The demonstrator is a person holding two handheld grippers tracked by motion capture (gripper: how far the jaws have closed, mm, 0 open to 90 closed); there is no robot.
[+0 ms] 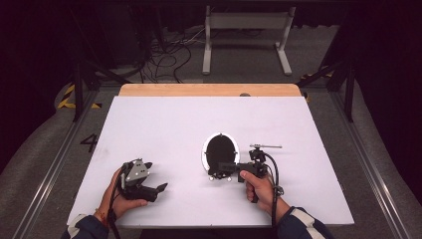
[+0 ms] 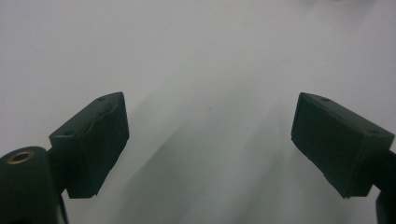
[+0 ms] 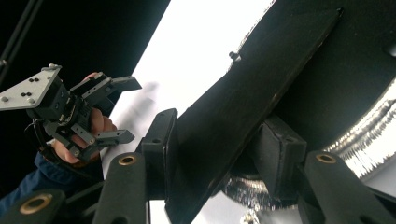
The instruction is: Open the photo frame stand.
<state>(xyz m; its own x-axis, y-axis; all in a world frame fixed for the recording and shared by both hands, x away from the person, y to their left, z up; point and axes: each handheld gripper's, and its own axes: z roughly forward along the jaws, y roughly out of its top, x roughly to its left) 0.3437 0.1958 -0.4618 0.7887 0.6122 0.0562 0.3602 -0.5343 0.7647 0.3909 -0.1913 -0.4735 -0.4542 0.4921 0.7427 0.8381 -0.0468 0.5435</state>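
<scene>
Gripping the black, silver-rimmed oval pan (image 1: 219,152) by its flat handle, your right hand-held gripper (image 1: 230,168) should lift steadily; the left hand-held gripper (image 1: 152,185), at eight o'clock, gapes wide.

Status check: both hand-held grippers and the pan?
Left hand-held gripper open, nothing between its jaws. Right hand-held gripper clamped on black pan handle; pan on white table. Nothing in the way.

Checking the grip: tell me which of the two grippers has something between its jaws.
The right gripper, clamped on the black pan's handle; the left gripper stands open over bare table.
</scene>
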